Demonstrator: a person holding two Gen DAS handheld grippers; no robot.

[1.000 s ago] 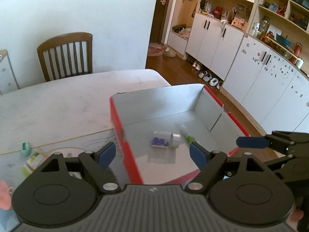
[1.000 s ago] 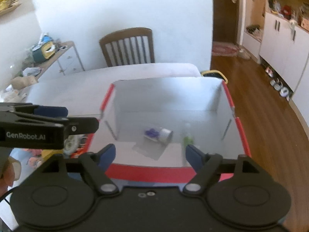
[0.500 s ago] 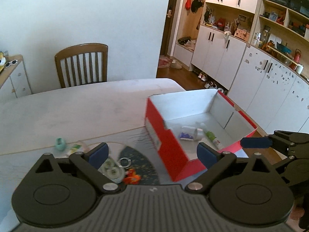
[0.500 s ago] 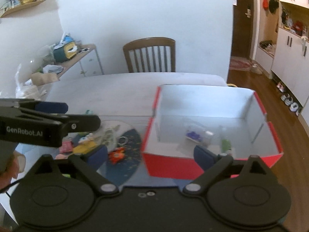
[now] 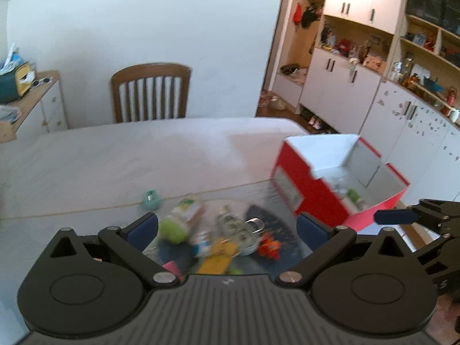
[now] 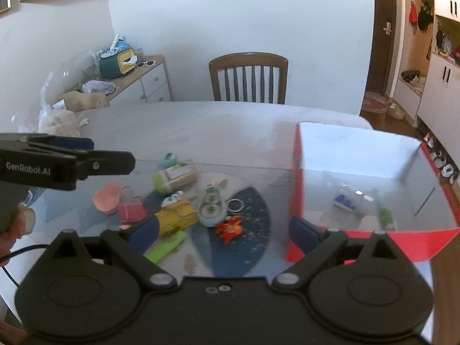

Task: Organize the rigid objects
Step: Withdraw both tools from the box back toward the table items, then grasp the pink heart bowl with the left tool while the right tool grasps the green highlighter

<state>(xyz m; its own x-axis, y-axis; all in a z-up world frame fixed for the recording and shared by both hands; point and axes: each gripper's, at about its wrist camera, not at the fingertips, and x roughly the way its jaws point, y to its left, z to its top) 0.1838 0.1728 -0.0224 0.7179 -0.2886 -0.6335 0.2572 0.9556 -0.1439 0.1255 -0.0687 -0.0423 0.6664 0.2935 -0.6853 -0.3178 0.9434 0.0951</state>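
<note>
text: "GenRobot.AI" | on: left gripper (image 6: 72, 155) body | colour: white

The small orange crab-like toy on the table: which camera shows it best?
The right wrist view: the small orange crab-like toy lies sharp and unobstructed between the open fingers, beside the pale oval case. In the left wrist view the toy is motion-blurred, just an orange smear.

I hold my left tool (image 5: 227, 227) and my right tool (image 6: 225, 230) level side by side, both with fingers spread wide apart and nothing between them.
</note>
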